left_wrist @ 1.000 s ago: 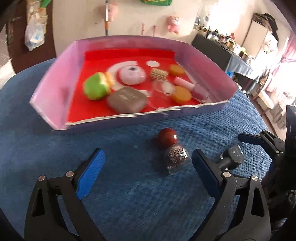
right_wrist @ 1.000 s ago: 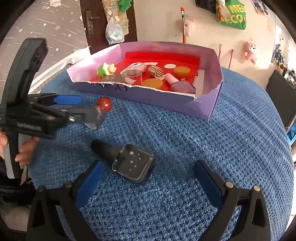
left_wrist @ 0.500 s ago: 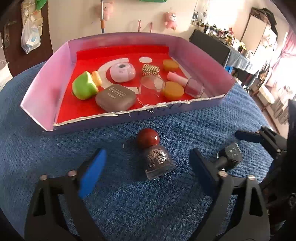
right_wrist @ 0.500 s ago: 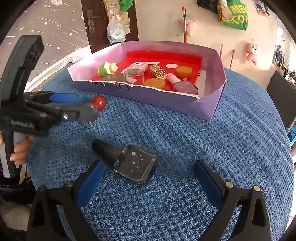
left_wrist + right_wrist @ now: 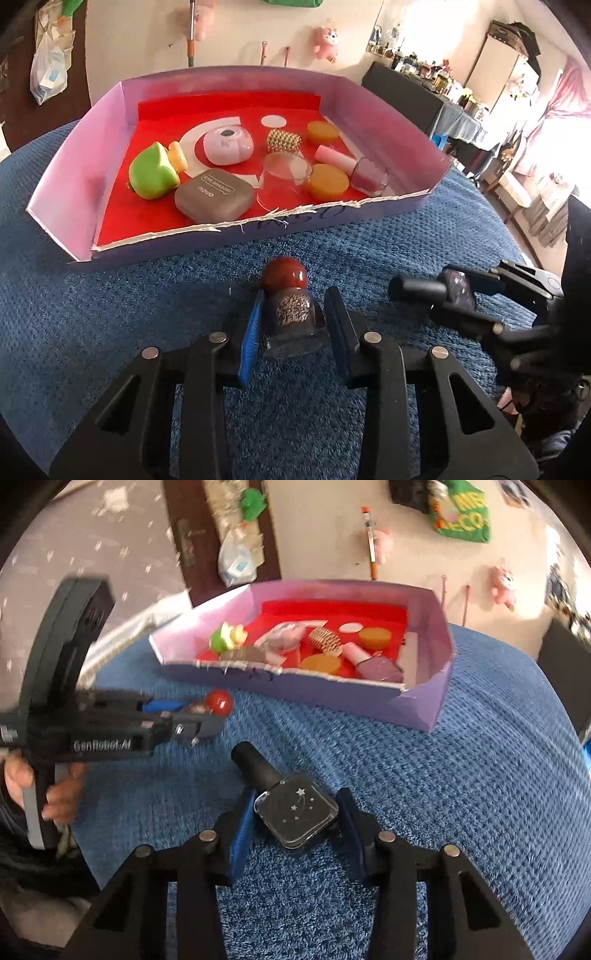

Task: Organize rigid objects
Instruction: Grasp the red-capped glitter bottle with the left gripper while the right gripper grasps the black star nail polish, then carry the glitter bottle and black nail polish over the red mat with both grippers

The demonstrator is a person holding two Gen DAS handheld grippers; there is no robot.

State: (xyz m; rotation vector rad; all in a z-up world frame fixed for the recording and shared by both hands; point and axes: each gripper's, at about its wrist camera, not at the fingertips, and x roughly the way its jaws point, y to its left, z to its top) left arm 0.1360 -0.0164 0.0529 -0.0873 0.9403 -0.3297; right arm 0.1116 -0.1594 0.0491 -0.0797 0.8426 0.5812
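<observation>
My left gripper [image 5: 293, 325] is shut on a glitter nail polish bottle with a round red cap [image 5: 291, 314], low over the blue cloth in front of the box; it also shows in the right wrist view [image 5: 218, 703]. My right gripper [image 5: 295, 816] is shut on a square black nail polish bottle with white stars [image 5: 297, 810], its black cap pointing away to the left. In the left wrist view that bottle [image 5: 456, 293] is held at the right. The purple box with a red floor [image 5: 74, 162] lies beyond both.
The box holds a green toy [image 5: 153, 175], a grey eye shadow case [image 5: 214, 195], a pink round case [image 5: 229, 144], a clear cup [image 5: 284, 177], a gold roller [image 5: 284, 140], two orange discs and a pink polish bottle [image 5: 364, 173]. Blue cloth [image 5: 443, 794] covers the round table.
Both grippers have closed from wide open onto their bottles. The left moved forward around the red-capped bottle; the right moved forward around the star bottle.
</observation>
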